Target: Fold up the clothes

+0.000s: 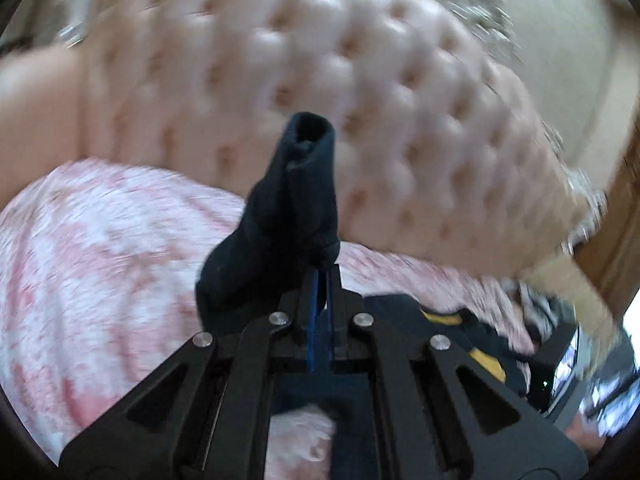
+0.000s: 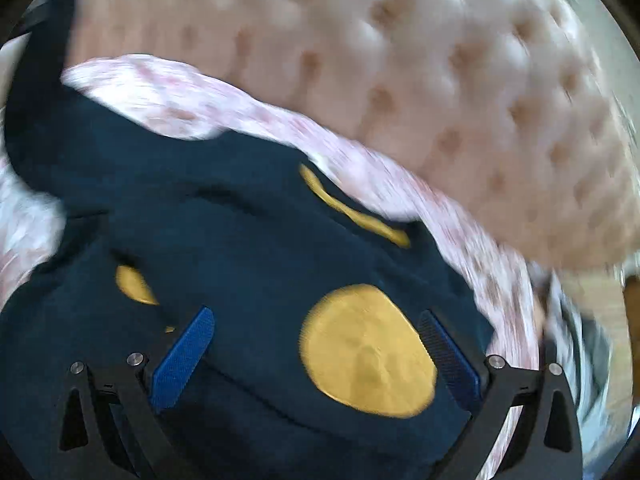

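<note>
While your left hand-held gripper (image 1: 323, 276) is clamped fully shut, its blue pads pinch a fold of the navy garment (image 1: 276, 216), and the cloth stands up from the fingertips as a dark bunched tube with an open end at the top. Behind it, from that wrist view, you see the pink-and-white bedspread (image 1: 100, 240) spreading to the left and the tufted pink headboard (image 1: 320, 80) filling the upper part of the view; both are smeared by motion blur. Lower right in the same view, more of the navy cloth with a yellow stripe lies on the bed.

Moving to your right side, the right hand-held gripper (image 2: 316, 344) has its jaws spread wide, with the blue fingers (image 2: 182, 356) on either side of the garment and nothing pinched between them. It hangs over the navy garment (image 2: 240, 232), which lies spread on the bedspread (image 2: 180, 104) just below the headboard (image 2: 440, 80). A large round yellow patch (image 2: 366, 350) on the cloth sits between the two fingers, nearer the right one. A smaller yellow patch shows to the left, and a yellow strip lies near the garment's far edge. At the upper left, a dark length of the cloth rises out of view.
</note>
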The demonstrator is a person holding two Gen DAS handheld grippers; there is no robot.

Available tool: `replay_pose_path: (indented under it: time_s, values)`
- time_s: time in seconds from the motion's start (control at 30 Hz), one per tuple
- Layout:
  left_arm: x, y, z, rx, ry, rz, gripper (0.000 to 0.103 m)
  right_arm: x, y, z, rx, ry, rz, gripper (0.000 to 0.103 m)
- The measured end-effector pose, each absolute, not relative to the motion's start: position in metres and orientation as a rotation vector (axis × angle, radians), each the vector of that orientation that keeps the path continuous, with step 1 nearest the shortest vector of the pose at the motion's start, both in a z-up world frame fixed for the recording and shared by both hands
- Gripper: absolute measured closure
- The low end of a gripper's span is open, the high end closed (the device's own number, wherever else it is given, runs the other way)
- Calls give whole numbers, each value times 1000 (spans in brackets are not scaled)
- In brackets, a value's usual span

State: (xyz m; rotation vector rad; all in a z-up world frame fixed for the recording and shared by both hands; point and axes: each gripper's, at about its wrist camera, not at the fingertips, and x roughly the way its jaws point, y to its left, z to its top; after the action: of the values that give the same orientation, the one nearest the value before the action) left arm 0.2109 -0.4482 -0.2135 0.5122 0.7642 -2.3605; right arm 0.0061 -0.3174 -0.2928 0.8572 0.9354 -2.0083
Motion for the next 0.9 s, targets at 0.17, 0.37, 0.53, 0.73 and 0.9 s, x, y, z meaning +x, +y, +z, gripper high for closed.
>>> replay_pose_path:
  time_s: [0.17, 0.37, 0.53, 0.73, 0.9]
  values:
    - [168, -422, -227, 654, 741, -2417, 99, 16, -339, -306, 895, 835, -1821, 23]
    - [135, -401, -223, 776, 694, -2456, 99, 3, -337, -316, 1000, 727, -1772, 25]
    - [102, -370, -207, 844, 607, -2535, 99, -2, -310, -295, 992, 579, -1785, 22]
    - [43, -327, -215, 951, 567, -2639, 99, -28, -244, -290, 1094, 487, -1905, 21]
    - [2, -298, -255, 1134, 512, -2643, 99, -47, -210, -290, 1128, 422, -1926, 21]
